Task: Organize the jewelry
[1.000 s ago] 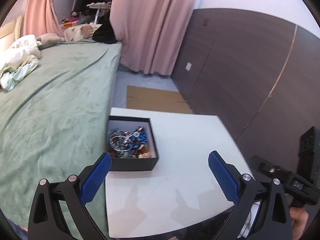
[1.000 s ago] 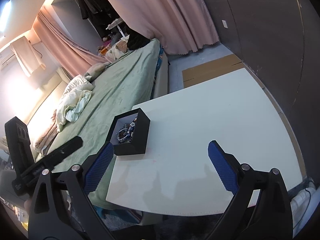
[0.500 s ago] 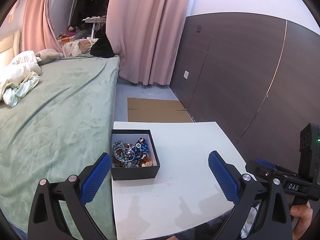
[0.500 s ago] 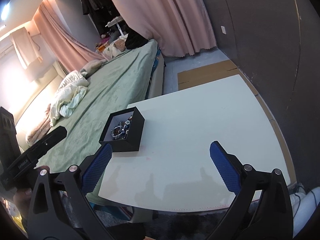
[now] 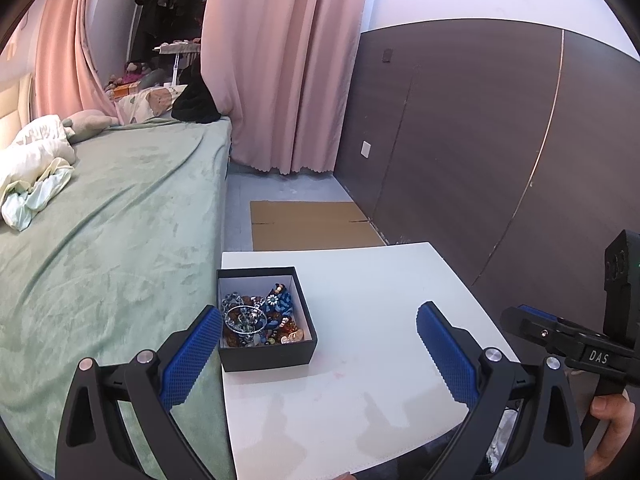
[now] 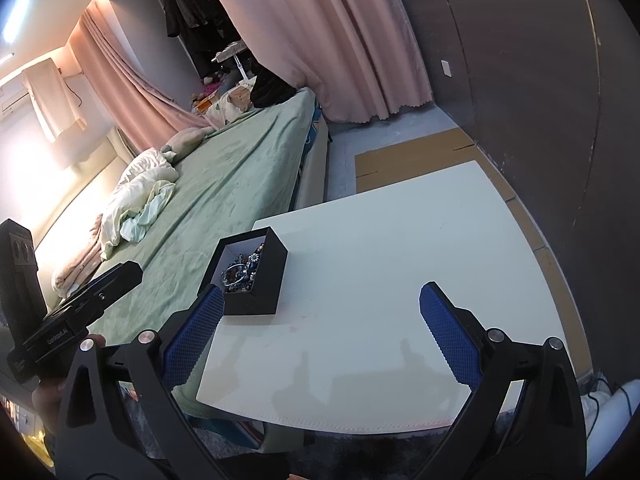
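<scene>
Sitting ahead of the left gripper (image 5: 319, 338), nearer its left finger, the black jewelry box (image 5: 265, 318) is closest to that hand. Both it and the right gripper (image 6: 320, 322) hover with jaws wide and empty.

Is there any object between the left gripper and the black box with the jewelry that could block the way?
Nothing visible blocks it. The left gripper is open above the white table, and only bare tabletop lies between its fingers and the black box. The jewelry lies uncovered in the lidless box.
</scene>
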Demonstrator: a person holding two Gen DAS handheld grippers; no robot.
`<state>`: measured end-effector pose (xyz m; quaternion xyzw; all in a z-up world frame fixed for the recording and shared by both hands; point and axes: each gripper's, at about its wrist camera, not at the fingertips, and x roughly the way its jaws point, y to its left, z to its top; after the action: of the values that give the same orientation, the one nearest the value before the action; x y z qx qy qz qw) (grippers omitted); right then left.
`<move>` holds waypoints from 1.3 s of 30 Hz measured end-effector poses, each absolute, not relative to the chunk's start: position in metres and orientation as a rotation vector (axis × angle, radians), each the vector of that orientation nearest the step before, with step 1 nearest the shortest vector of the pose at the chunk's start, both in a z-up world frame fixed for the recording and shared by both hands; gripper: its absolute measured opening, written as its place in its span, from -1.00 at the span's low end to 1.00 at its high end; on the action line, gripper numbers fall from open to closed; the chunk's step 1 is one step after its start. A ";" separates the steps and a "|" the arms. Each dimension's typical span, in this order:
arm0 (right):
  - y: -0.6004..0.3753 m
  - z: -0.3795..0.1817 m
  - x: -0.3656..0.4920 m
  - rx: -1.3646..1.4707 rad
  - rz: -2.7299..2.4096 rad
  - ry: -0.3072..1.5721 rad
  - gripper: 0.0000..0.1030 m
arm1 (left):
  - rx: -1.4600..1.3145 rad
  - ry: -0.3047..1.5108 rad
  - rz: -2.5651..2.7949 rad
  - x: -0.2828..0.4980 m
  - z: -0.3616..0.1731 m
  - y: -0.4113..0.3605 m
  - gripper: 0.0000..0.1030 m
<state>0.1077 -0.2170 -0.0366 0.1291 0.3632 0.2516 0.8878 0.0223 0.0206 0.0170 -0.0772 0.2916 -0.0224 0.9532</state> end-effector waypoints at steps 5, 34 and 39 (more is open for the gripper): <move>-0.217 -0.035 0.105 0.251 0.515 0.751 0.90 | -0.164 0.592 -0.045 0.021 0.017 0.022 0.83; -0.223 -0.034 0.103 0.237 0.491 0.731 0.90 | -0.158 0.587 -0.031 0.014 0.017 0.019 0.83; -0.223 -0.034 0.103 0.236 0.492 0.730 0.90 | -0.161 0.578 -0.024 0.013 0.017 0.019 0.83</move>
<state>0.1032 -0.2229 -0.0342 0.1138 0.3527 0.2378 0.8979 0.0133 0.0188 0.0168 -0.0793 0.2847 -0.0118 0.9552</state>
